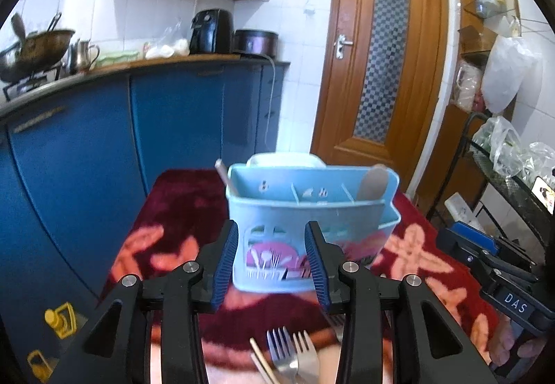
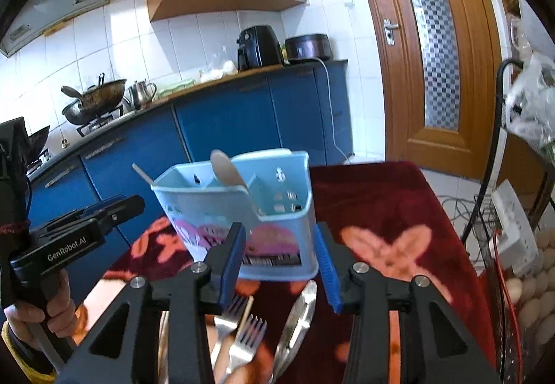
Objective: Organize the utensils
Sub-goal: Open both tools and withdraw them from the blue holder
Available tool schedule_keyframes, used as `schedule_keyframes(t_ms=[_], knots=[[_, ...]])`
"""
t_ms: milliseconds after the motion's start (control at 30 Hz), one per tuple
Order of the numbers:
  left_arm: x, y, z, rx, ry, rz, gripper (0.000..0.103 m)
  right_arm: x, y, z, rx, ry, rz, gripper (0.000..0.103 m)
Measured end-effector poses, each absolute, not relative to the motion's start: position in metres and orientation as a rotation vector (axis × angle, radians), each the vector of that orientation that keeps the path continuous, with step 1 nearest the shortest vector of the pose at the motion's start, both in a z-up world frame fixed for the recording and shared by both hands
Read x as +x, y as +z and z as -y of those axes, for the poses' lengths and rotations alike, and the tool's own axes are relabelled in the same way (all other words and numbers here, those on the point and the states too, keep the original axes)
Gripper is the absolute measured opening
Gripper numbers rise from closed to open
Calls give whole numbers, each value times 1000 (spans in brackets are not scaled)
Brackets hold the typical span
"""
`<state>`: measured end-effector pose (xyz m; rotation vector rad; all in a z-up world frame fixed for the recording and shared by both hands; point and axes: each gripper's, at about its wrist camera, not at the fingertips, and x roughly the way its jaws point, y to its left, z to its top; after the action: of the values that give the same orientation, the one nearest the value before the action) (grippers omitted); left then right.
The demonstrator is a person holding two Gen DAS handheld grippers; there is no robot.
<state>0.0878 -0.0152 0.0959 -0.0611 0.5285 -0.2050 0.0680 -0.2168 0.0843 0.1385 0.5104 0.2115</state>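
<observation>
Claws, left (image 1: 273,257) and right (image 2: 281,257), hang half-open, gripping nothing.

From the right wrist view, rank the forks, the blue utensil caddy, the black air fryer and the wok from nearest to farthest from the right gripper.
1. Forks: on the red cloth, just below the right gripper.
2. Blue utensil caddy: standing just ahead of the fingertips.
3. Wok and black air fryer: both on the far counter, wok left, fryer centre; too close to call.

Left gripper (image 1: 272,259) and right gripper (image 2: 280,257): black frames, silver screws, ribbed blue pads. Handles lettered "GenRobot.AI" and "DAS". Yellow cuff (image 2: 14,346) at the left hand (image 2: 38,311).
</observation>
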Motion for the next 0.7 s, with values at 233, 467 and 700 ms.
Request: schedule_keyframes(t_ms=[233,467,700], knots=[[83,79,8,-99,-188,-610,41,56,67,219,116,213,-572,45],[76,61,5,-104,-154,-687,41,51,46,220,127,232,-648,45],[74,43,2,-117,-156,-759,41,48,29,223,154,226,-720,45]])
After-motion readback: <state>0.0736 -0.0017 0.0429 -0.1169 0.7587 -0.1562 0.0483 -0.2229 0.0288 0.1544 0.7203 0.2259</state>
